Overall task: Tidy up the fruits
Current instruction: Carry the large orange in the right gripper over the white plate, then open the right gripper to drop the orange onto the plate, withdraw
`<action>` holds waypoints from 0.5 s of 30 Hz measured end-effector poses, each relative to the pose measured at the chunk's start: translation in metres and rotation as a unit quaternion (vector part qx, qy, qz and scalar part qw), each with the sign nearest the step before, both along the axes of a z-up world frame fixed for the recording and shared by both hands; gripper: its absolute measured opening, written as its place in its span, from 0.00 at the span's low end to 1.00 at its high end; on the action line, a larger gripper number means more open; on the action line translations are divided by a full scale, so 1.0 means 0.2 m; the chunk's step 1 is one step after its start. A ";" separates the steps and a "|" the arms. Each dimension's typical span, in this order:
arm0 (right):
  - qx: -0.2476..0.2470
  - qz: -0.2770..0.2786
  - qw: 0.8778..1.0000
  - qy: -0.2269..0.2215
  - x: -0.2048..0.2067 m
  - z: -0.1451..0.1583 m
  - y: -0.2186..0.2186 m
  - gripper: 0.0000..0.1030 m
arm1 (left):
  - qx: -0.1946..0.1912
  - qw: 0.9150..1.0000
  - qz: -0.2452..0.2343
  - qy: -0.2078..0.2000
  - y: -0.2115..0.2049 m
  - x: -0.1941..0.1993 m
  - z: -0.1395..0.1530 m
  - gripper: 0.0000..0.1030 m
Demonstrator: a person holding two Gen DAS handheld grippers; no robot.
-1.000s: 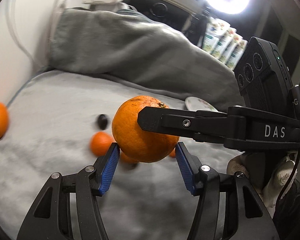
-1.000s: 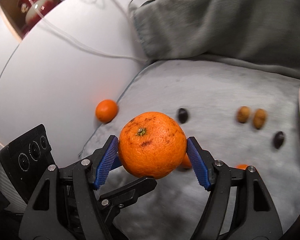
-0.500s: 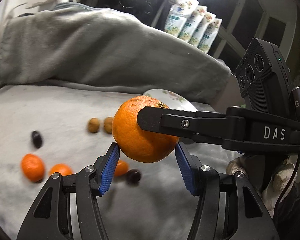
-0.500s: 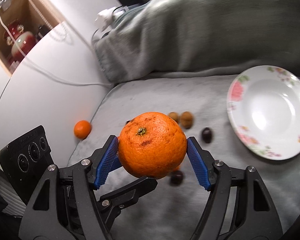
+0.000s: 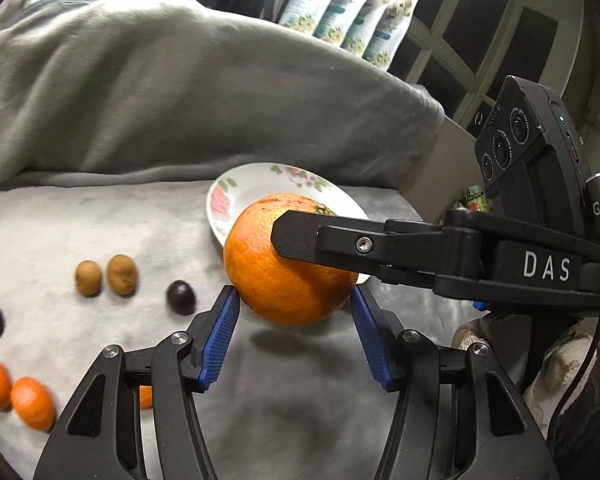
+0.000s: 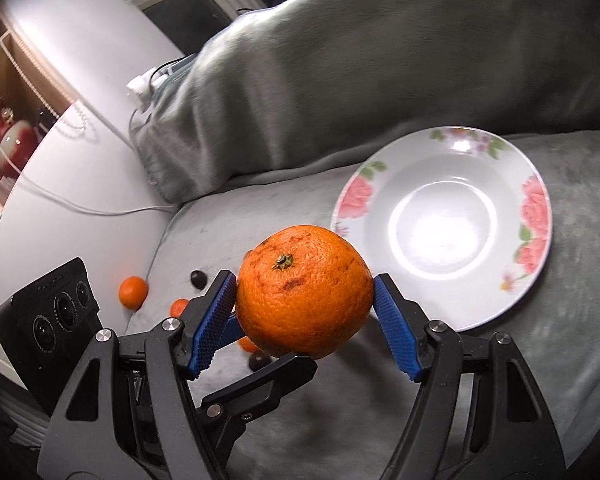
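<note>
- Orange (image 6: pixel 304 290) sits mid-frame, gripped crosswise by right gripper (image 6: pixel 305 322) and left gripper (image 5: pixel 294 334).
- Plate (image 6: pixel 536 200), empty, lies right of centre.
- Carry both together, lower gently, release simultaneously.

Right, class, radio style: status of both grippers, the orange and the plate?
Left gripper and right gripper both shut on orange. Orange airborne beside plate. Plate empty, path clear.

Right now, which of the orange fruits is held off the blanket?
The large orange, gripped by both grippers. The small mandarins lie on the blanket.
</note>
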State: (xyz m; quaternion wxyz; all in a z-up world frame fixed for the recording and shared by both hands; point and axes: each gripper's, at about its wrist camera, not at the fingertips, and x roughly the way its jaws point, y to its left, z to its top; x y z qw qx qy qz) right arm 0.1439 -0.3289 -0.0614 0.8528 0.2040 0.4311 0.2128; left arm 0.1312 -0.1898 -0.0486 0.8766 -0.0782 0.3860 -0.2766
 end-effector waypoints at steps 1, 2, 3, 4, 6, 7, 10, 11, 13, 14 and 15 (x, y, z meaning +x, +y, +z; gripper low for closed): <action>0.000 -0.002 1.000 0.001 0.00 0.00 -0.02 0.71 | 0.001 1.000 -0.002 0.001 -0.01 0.01 0.00 0.56; 0.001 -0.005 1.000 0.003 0.01 -0.01 -0.03 0.71 | 0.002 1.000 -0.004 0.003 -0.02 0.01 -0.01 0.56; 0.001 -0.007 1.000 0.004 0.01 -0.01 -0.04 0.71 | 0.004 1.000 -0.006 0.004 -0.03 0.02 -0.01 0.56; 0.001 -0.008 1.000 0.005 0.01 -0.01 -0.05 0.71 | 0.005 1.000 -0.007 0.005 -0.04 0.02 -0.01 0.56; 0.002 -0.012 1.000 0.009 0.02 -0.02 -0.07 0.71 | 0.006 1.000 -0.010 0.009 -0.06 0.04 -0.02 0.56; 0.002 -0.014 1.000 0.010 0.02 -0.03 -0.08 0.71 | 0.008 1.000 -0.013 0.012 -0.07 0.05 -0.03 0.56; 0.001 -0.019 1.000 0.015 0.04 -0.05 -0.10 0.71 | 0.017 1.000 -0.015 0.016 -0.09 0.05 -0.04 0.55; 0.003 -0.025 1.000 0.015 0.04 -0.05 -0.11 0.71 | 0.018 1.000 -0.016 0.016 -0.09 0.05 -0.04 0.53; 0.014 -0.036 0.999 0.006 0.04 -0.04 -0.16 0.71 | 0.019 1.000 -0.016 0.012 -0.09 0.05 -0.04 0.53; 0.021 -0.042 0.999 -0.001 0.04 -0.03 -0.18 0.71 | 0.020 1.000 -0.014 0.010 -0.09 0.04 -0.04 0.53; 0.023 -0.046 0.999 -0.006 0.04 -0.01 -0.20 0.71 | 0.021 1.000 -0.014 0.009 -0.09 0.04 -0.03 0.53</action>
